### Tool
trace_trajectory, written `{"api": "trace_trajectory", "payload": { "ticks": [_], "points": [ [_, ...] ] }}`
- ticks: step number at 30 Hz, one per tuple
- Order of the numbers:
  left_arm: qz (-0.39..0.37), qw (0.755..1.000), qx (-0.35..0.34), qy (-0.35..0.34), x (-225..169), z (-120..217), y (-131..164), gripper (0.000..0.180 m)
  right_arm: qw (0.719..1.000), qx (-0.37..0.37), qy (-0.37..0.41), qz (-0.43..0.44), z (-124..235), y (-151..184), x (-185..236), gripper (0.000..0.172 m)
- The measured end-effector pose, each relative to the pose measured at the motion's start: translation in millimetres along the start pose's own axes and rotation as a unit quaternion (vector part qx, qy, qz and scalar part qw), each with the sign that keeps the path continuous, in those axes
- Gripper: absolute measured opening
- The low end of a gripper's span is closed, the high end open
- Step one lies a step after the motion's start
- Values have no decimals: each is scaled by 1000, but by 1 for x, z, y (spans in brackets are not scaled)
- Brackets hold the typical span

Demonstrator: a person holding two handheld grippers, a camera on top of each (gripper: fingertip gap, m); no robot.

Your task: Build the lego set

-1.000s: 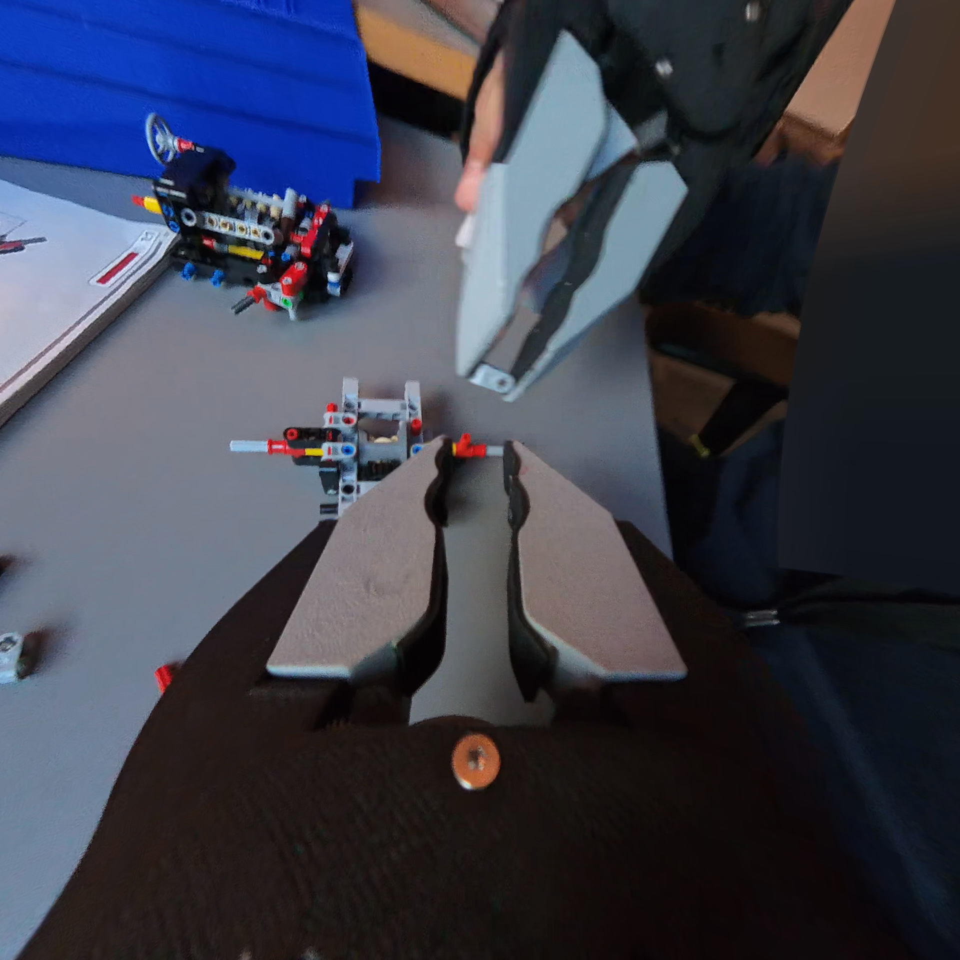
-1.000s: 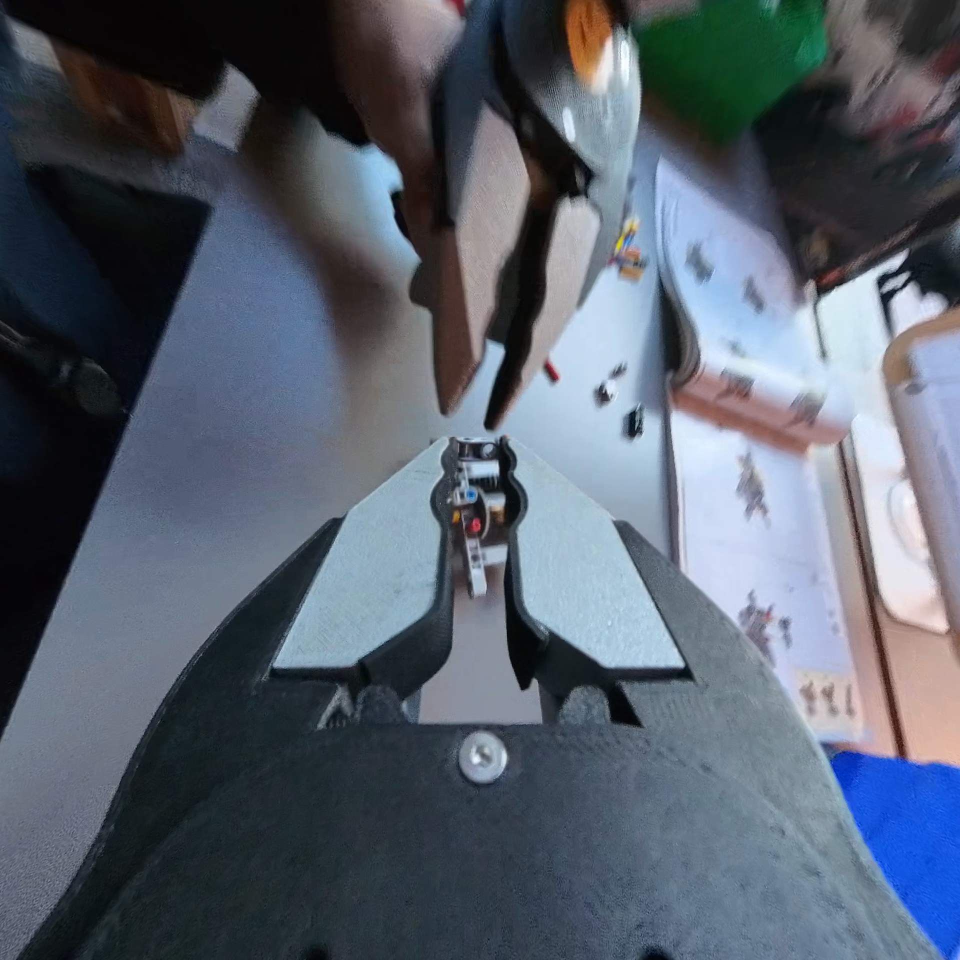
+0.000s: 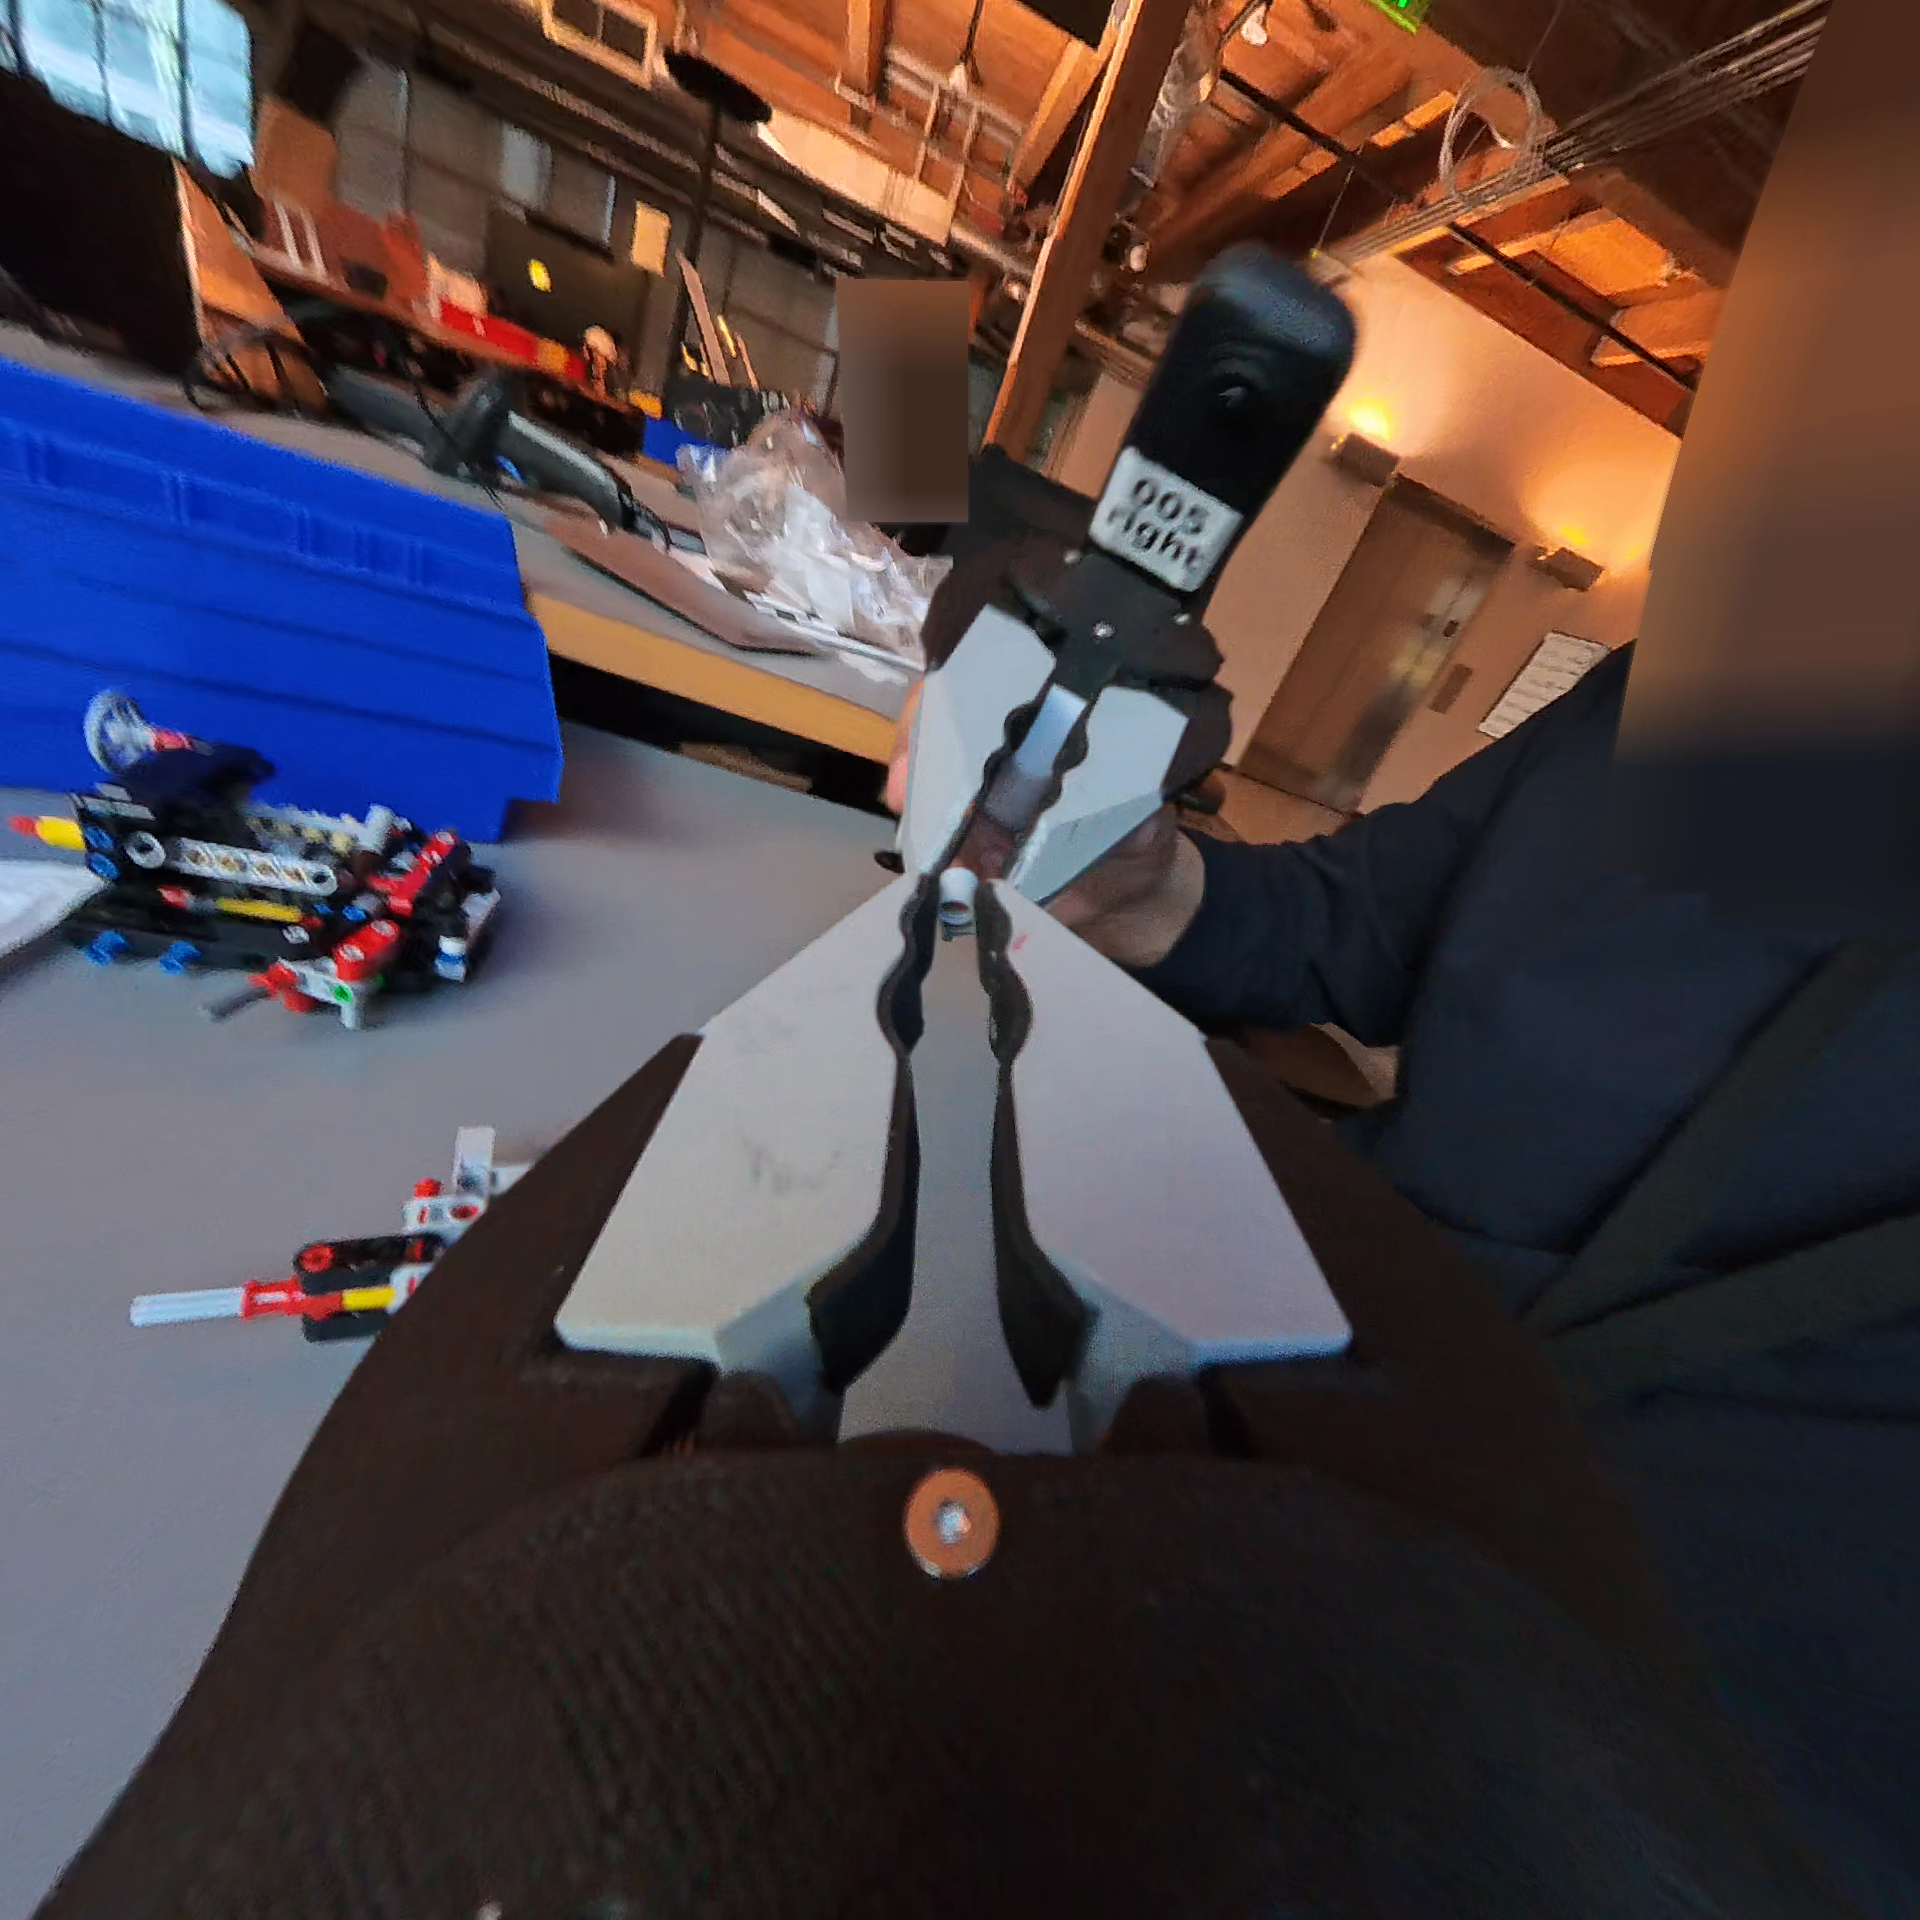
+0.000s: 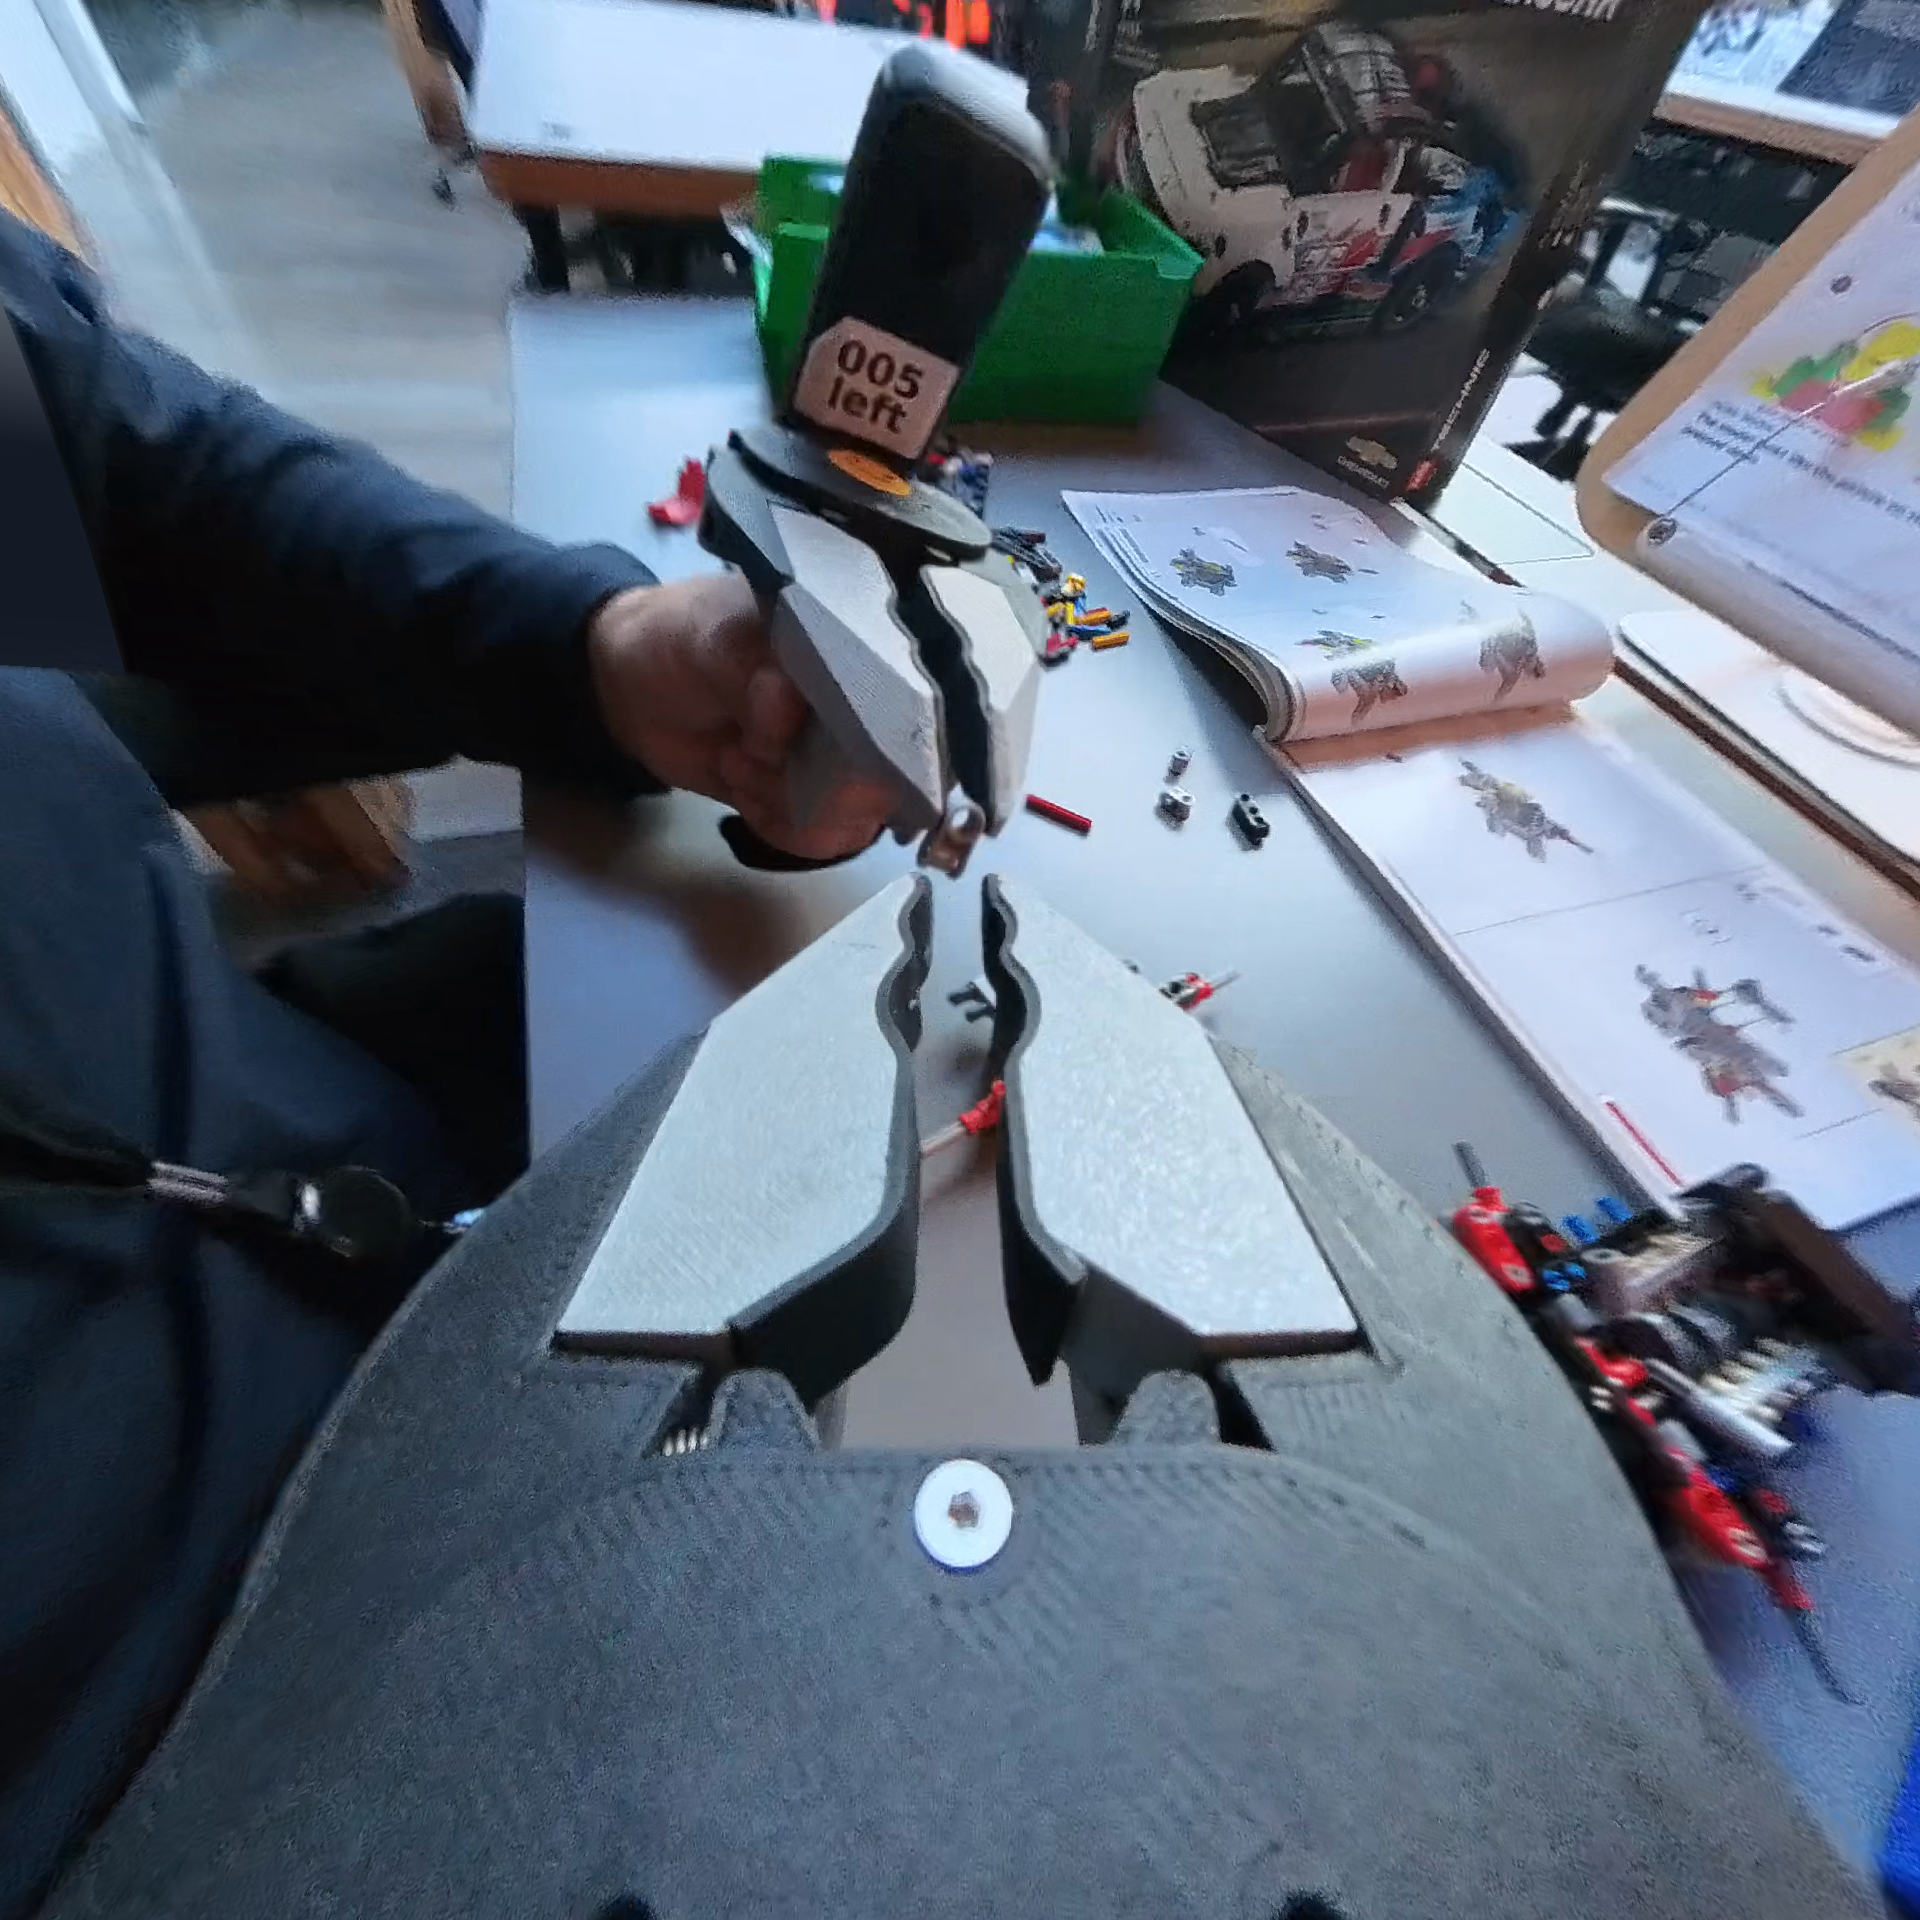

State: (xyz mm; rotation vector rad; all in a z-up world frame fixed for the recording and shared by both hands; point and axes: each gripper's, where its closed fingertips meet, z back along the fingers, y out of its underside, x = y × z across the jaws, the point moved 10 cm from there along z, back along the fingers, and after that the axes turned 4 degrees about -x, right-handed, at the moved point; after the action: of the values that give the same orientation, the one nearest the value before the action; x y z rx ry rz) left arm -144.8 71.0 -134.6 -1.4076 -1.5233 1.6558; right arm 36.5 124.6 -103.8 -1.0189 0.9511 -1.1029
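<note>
Left gripper [image 3: 956, 912]: fingers clamped on a small grey piece [image 3: 957, 900], pinched at the very tips (little purchase, so I judge that steady pressure matters). Right gripper [image 4: 956, 896] faces it at 12 o'clock, almost tip to tip, fingers slightly apart with nothing between them. On the table [image 3: 644, 935], a small assembly [image 3: 343, 1273] lies at 8 o'clock and a larger model [image 3: 281, 894] at 10.

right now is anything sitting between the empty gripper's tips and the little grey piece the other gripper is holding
Nothing visible does. The small grey piece, pinched at the left gripper's tips, hangs just beyond the right gripper's empty, slightly parted tips, with only open air between.
</note>
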Motion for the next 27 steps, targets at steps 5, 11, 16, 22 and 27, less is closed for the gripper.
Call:
{"api": "trace_trajectory", "payload": {
  "ticks": [5, 11, 16, 22, 27],
  "points": [
    [-65, 997, -40, 3, -11, 0, -5, 5, 996, -53, -38, -57, 1, 3, -2, 12],
    [-86, 995, -54, -6, -17, -5, -1, 5, 994, -76, -43, -64, -1, -1, 1, 5],
    [-79, 994, -74, -10, -18, -7, 2, 5, 993, -84, -37, -67, 1, -1, 2, 5],
    [-103, 993, 30, -47, -15, -4, -4, 8, 995, -10, -33, -90, 5, 13, -9, 5],
    [-80, 953, 242, -166, 12, 29, -8, 27, 988, 102, 9, -116, 9, 50, -22, 5]
  ]
}}
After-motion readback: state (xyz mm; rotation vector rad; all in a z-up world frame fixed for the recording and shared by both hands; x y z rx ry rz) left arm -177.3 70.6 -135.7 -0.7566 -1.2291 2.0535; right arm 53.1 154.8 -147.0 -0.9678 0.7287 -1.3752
